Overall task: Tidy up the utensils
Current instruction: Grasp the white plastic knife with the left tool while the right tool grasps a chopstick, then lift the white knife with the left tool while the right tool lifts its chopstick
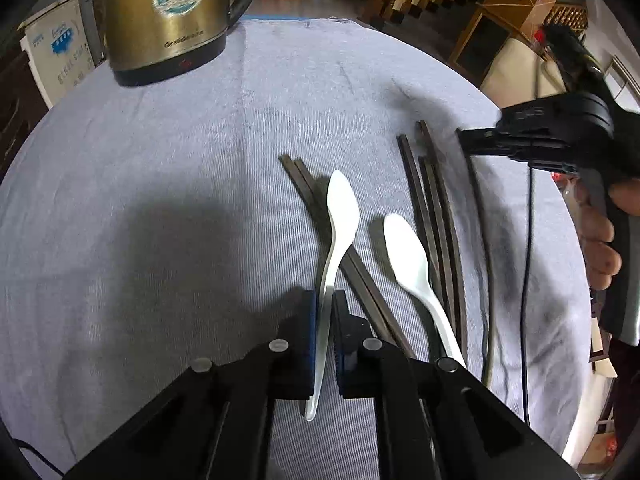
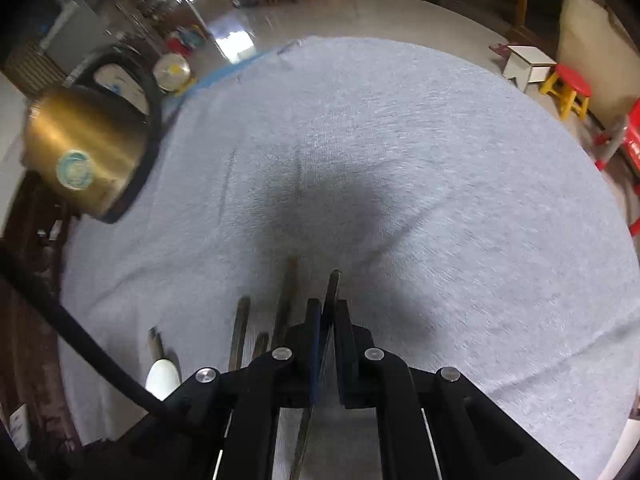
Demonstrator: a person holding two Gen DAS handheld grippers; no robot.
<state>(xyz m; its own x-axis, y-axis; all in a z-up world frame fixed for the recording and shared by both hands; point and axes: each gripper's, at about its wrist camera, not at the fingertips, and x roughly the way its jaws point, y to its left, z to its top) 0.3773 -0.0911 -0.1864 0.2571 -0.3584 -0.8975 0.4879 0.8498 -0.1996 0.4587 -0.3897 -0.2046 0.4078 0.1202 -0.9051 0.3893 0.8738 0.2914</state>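
My left gripper [image 1: 325, 300] is shut on the handle of a white plastic spoon [image 1: 339, 212], whose bowl points away over a pair of dark chopsticks [image 1: 316, 204]. A second white spoon [image 1: 412, 264] lies on the grey cloth to its right, and its bowl also shows in the right wrist view [image 2: 162, 376]. Several more dark chopsticks [image 1: 432, 216] lie further right. My right gripper [image 2: 329, 308] is shut on one dark chopstick [image 2: 333, 288] and holds it above the cloth; it also shows in the left wrist view [image 1: 464, 142] at the right. Other chopsticks [image 2: 288, 300] lie to its left.
A gold electric kettle [image 1: 160, 20] stands at the far left of the round cloth-covered table [image 1: 160, 160]; it also shows in the right wrist view [image 2: 84, 160]. A black cable [image 1: 528, 260] runs along the table's right side. Stools [image 2: 568, 88] and furniture stand beyond the table edge.
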